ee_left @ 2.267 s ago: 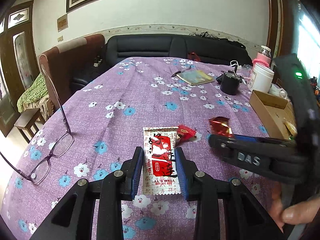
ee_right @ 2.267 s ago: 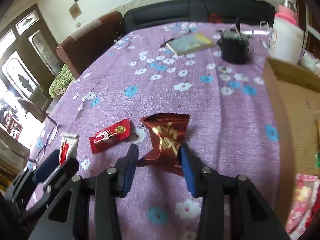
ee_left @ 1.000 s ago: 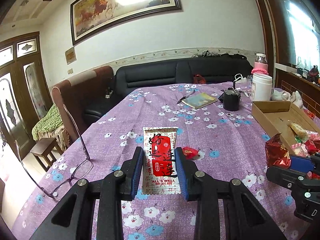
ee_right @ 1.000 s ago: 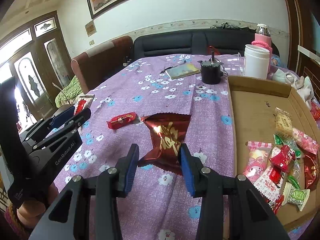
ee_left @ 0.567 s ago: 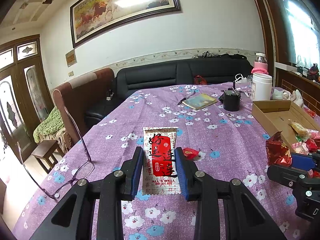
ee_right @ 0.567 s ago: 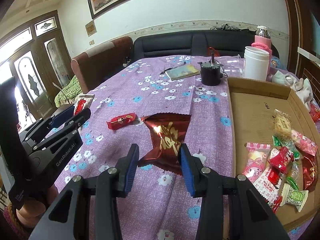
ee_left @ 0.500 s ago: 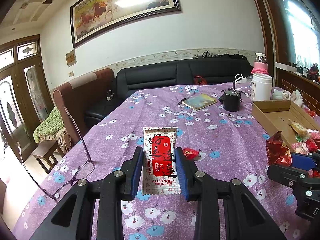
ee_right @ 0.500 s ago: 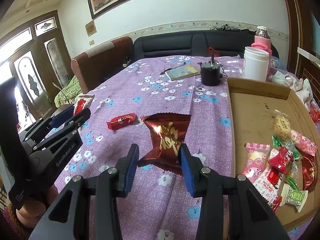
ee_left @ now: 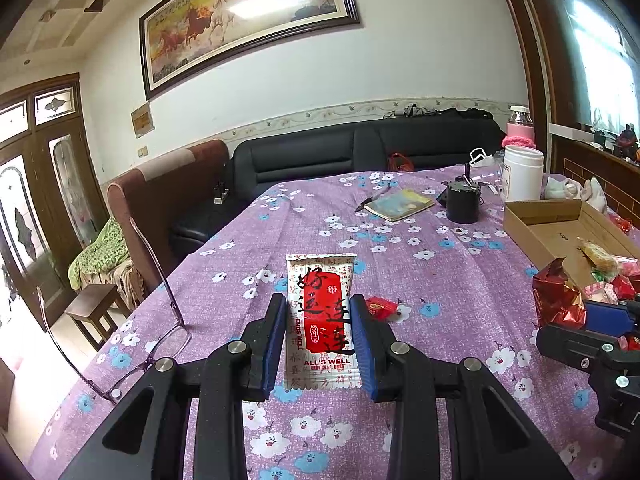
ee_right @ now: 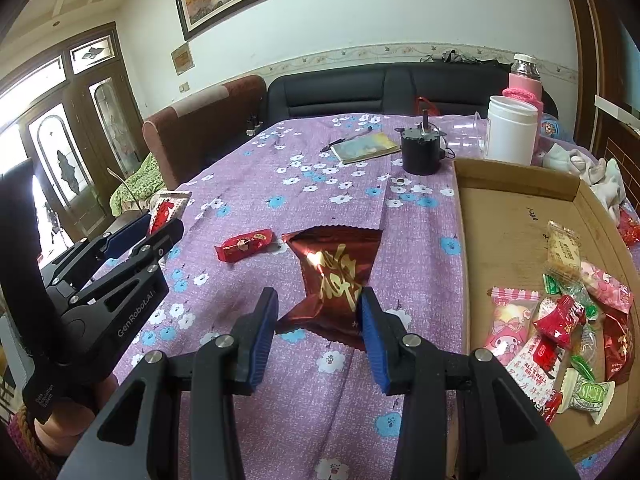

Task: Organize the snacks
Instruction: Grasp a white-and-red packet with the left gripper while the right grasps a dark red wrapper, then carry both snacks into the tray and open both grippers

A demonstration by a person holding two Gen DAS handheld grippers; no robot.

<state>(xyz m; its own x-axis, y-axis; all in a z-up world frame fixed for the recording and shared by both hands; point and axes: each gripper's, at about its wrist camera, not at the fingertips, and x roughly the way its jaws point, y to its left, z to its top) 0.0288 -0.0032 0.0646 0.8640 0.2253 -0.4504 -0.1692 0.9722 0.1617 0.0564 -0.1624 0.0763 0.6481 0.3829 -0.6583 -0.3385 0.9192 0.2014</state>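
Observation:
My left gripper (ee_left: pixel 320 316) is shut on a white and red snack packet (ee_left: pixel 321 320), held upright above the purple flowered tablecloth (ee_left: pixel 400 264). In the right wrist view the same gripper (ee_right: pixel 156 226) shows at the left with that packet (ee_right: pixel 166 208). My right gripper (ee_right: pixel 318 312) is shut on a dark red foil packet (ee_right: pixel 336 268) with gold writing, seen also at the right in the left wrist view (ee_left: pixel 558 300). A small red candy (ee_right: pixel 245 245) lies on the cloth between them. The cardboard box (ee_right: pixel 516 204) at the right holds several wrapped snacks.
Eyeglasses (ee_left: pixel 132 344) lie near the table's left edge. At the far end are a notebook with a pen (ee_right: pixel 366 146), a black round device (ee_right: pixel 422 152), a white jar (ee_right: pixel 512 130) and a pink-sleeved bottle (ee_right: pixel 525 76). Sofas stand behind the table.
Since the earliest frames both grippers have risen off the cloth with their packets. Over the last second nothing has visibly moved.

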